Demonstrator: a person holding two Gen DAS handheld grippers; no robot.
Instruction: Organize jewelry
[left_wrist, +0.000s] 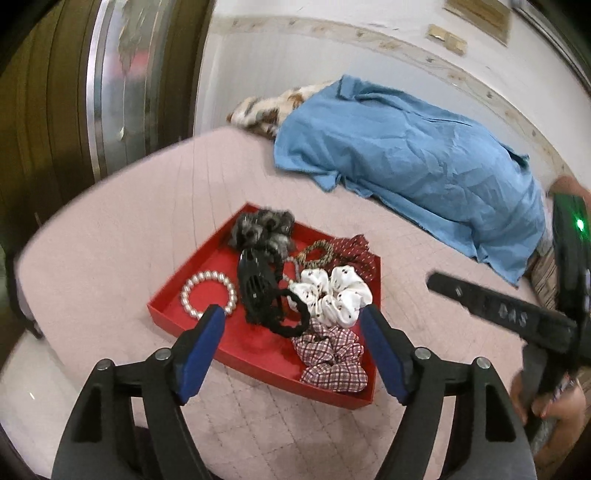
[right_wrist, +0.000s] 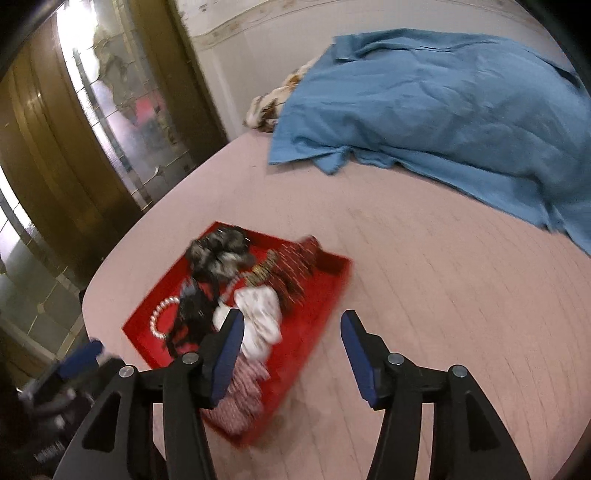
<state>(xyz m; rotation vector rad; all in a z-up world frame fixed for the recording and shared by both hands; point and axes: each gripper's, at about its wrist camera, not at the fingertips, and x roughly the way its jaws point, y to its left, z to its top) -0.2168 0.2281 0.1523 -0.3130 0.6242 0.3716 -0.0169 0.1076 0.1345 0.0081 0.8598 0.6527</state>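
A red tray (left_wrist: 173, 299) lies on the pink bed. It holds a pearl bracelet (left_wrist: 208, 297), a black hair claw (left_wrist: 255, 288), a black hair tie (left_wrist: 291, 317), a white scrunchie (left_wrist: 332, 295), a plaid scrunchie (left_wrist: 332, 362), a grey furry scrunchie (left_wrist: 262, 229), a beaded bracelet (left_wrist: 314, 254) and a dark red scrunchie (left_wrist: 354, 251). My left gripper (left_wrist: 291, 321) is open and empty, just above the tray's near side. My right gripper (right_wrist: 291, 325) is open and empty, over the tray's right edge (right_wrist: 325, 306); the right wrist view is blurred.
A blue cloth (left_wrist: 406, 162) covers a patterned bundle (left_wrist: 266, 107) at the back of the bed (right_wrist: 424, 277). A wooden door with glass (right_wrist: 92, 129) stands to the left. The right gripper's body (left_wrist: 517, 314) and a hand show at right in the left wrist view.
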